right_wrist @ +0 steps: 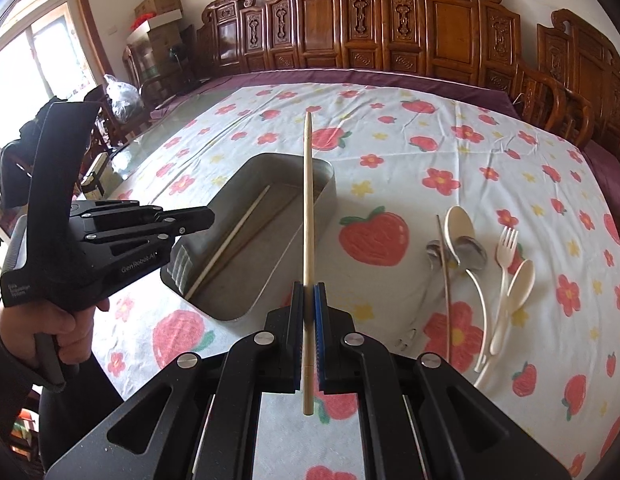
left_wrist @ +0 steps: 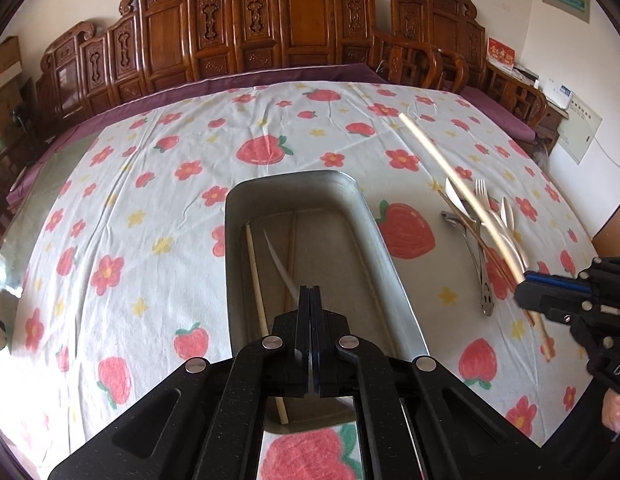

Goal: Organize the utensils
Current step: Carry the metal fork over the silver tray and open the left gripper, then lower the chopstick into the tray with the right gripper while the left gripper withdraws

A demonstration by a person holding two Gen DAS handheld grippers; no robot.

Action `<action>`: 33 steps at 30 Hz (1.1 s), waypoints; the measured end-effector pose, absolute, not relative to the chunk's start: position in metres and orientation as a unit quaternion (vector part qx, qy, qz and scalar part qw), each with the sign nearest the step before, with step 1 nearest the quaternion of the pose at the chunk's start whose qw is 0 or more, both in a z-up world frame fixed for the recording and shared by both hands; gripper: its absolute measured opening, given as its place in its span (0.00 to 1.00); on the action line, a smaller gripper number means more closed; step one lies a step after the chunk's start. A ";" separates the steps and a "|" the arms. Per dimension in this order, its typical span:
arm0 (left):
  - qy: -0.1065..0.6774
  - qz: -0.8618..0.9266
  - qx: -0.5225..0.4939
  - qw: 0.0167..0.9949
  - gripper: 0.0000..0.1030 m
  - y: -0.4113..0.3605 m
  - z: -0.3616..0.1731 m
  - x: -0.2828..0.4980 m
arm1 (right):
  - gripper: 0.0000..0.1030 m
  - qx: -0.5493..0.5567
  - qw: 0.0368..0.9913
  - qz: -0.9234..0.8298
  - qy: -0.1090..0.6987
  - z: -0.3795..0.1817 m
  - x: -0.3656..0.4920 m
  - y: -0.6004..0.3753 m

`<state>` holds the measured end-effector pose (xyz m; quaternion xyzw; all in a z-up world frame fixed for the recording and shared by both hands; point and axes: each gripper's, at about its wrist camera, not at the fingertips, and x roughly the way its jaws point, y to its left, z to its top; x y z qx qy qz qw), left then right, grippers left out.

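A metal tray (left_wrist: 329, 248) (right_wrist: 250, 264) lies on the strawberry cloth, with a pale chopstick (left_wrist: 256, 280) (right_wrist: 230, 240) and a darker thin stick (left_wrist: 290, 256) in it. My left gripper (left_wrist: 311, 292) (right_wrist: 210, 218) hovers over the tray's near end, shut with nothing between its fingers. My right gripper (right_wrist: 308, 288) (left_wrist: 523, 286) is shut on a pale wooden chopstick (right_wrist: 308, 200) (left_wrist: 457, 188), held in the air right of the tray with its tip pointing away. Loose utensils lie on the cloth to the right: a white fork (right_wrist: 505, 248) (left_wrist: 481, 192), white spoons (right_wrist: 461, 226) and metal spoons (right_wrist: 473, 256).
A thin dark chopstick (right_wrist: 445, 272) lies among the loose utensils. A person's hand (right_wrist: 62, 328) grips the left gripper's handle. Carved wooden chairs (right_wrist: 449, 28) line the table's far side. Boxes (right_wrist: 158, 4) and a window stand at the far left.
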<state>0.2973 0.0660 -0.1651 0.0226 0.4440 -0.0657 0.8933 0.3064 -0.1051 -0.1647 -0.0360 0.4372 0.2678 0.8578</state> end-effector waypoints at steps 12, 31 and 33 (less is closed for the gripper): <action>0.436 -0.066 0.013 0.898 0.00 0.085 -0.157 0.289 | 0.06 -0.028 0.845 0.285 0.451 -0.177 0.325 -0.063; 0.414 -0.042 0.011 0.909 0.61 0.111 -0.142 0.260 | 0.15 -0.007 0.844 0.302 0.443 -0.182 0.336 -0.048; 0.408 -0.043 0.015 0.912 0.73 0.105 -0.139 0.257 | 0.15 -0.013 0.848 0.300 0.436 -0.178 0.328 -0.064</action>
